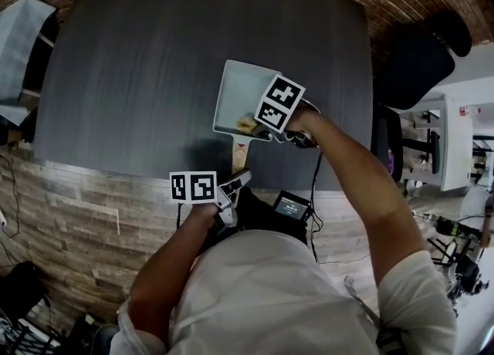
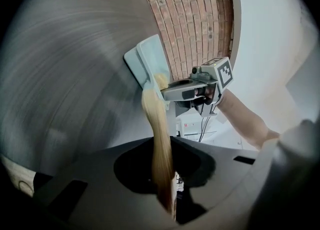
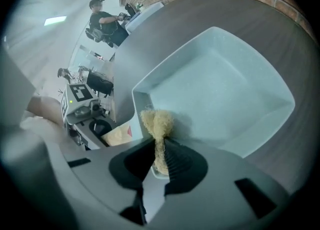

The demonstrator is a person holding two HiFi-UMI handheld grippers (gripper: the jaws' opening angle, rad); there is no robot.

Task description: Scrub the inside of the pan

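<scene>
Pan: the pale blue-green square pan [image 1: 238,87] sits on the dark grey desk [image 1: 139,60], its light wooden handle [image 2: 159,144] pointing toward the person.
Left side: the left claw [image 2: 166,176] is clamped on the handle, steadying the pan.
Right side: the right claw [image 3: 161,150] is pinched tight on a tan fibrous scrub pad [image 3: 157,122] and angles down into the pan.
Pad position: at the pan's near inner corner, by the handle end, seemingly against the wall (contact with the pan's floor cannot be confirmed).
Step in hand: scrubbing the inside, probably along the near edge.
Next move: it calls for sweeping the scrub pad across the pan's floor toward the far wall and corners under steady pressure, with the handle held firm so the pan does not slide.
</scene>
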